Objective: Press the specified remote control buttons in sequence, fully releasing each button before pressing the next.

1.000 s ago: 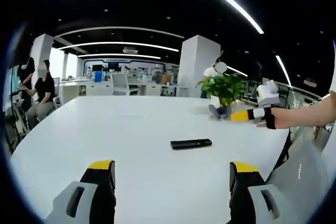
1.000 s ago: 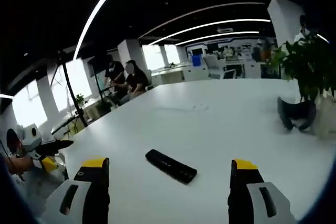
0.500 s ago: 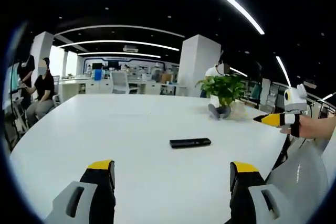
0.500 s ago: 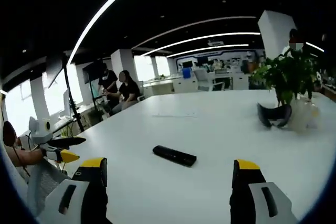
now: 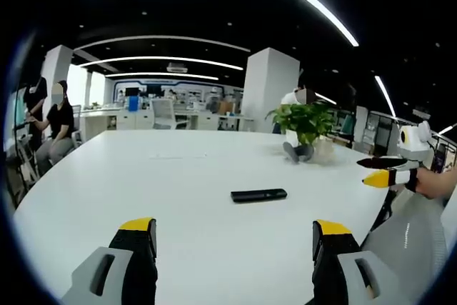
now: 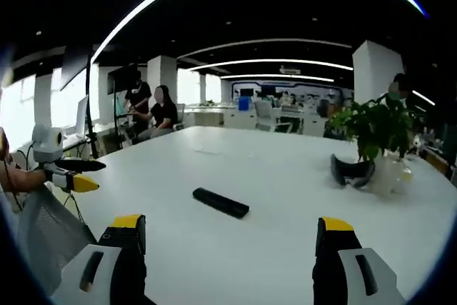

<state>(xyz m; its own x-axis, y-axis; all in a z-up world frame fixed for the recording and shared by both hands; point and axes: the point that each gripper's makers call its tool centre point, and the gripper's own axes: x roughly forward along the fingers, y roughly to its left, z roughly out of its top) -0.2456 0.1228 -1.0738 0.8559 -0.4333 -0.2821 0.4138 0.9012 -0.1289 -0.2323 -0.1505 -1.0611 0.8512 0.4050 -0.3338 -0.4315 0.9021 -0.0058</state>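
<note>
A slim black remote control (image 5: 258, 195) lies flat on the white table (image 5: 171, 183), well ahead of both grippers. My left gripper (image 5: 234, 237) stands open above the near table edge, nothing between its yellow-tipped fingers. In the right gripper view the remote control (image 6: 221, 203) lies slantwise on the table (image 6: 278, 176); my right gripper (image 6: 232, 233) is open and empty, held back from it. The right gripper (image 5: 377, 171) also shows at the right of the left gripper view, and the left gripper (image 6: 75, 174) at the left of the right gripper view, each off the table's side.
A potted green plant (image 5: 303, 123) stands at the table's far side with a dark headset-like object (image 6: 351, 171) beside it. People sit at desks beyond the table (image 6: 153, 111). A grey chair back (image 6: 46, 230) is by the table's edge.
The right gripper has drawn back from over the table to beyond its edge, and its view has swung level. The remote has not moved. The left gripper stays put.
</note>
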